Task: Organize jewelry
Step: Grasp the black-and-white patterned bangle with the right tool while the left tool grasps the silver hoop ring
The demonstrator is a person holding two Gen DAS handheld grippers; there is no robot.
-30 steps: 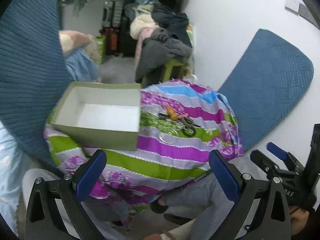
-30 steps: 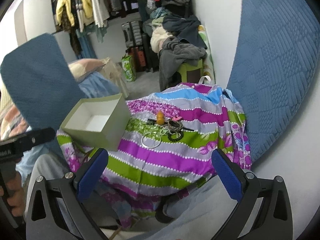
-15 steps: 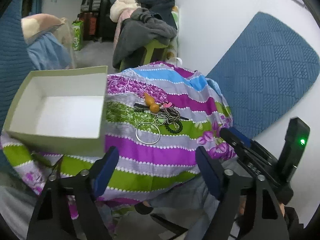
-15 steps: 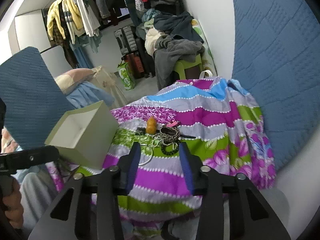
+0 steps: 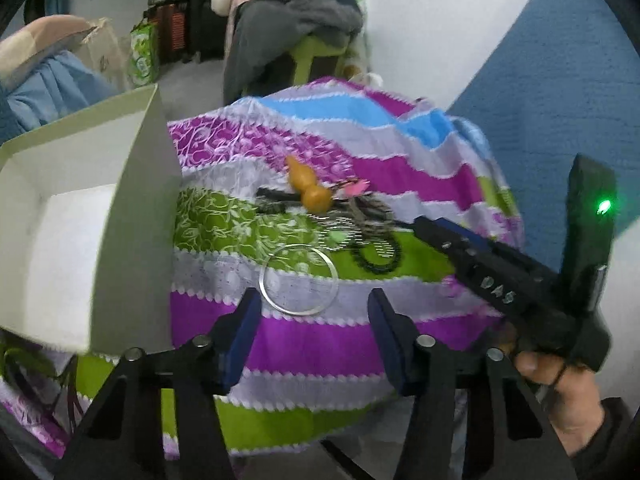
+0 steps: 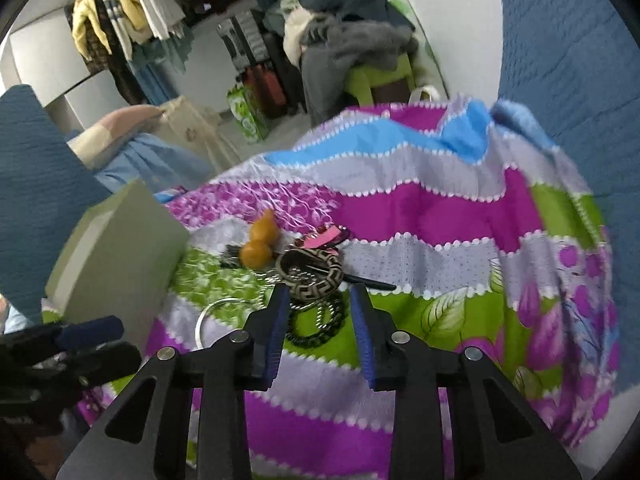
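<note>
A heap of jewelry lies on the striped cloth point(image 5: 320, 344): an orange gourd charm point(image 5: 310, 186), a patterned bangle point(image 6: 312, 270), a black bead bracelet point(image 6: 316, 324) and a silver bangle point(image 5: 298, 280). My left gripper point(image 5: 314, 308) hovers just short of the silver bangle, its jaws closing with nothing between them. My right gripper point(image 6: 320, 300) stands over the black bracelet and patterned bangle, jaws narrowed but apart, pressing on nothing. An open green box point(image 5: 132, 220) with a white inside sits to the left of the heap.
A blue quilted cushion point(image 6: 568, 60) leans on the white wall at the right. Another blue cushion point(image 6: 36, 184) stands behind the box. Piled clothes on a green stool point(image 6: 376, 76), suitcases and a clothes rack fill the back. A hand point(image 5: 560, 396) holds the right gripper.
Both grippers have come down and forward toward the jewelry heap. The jaws of both have narrowed from wide open. The box and jewelry have not moved.
</note>
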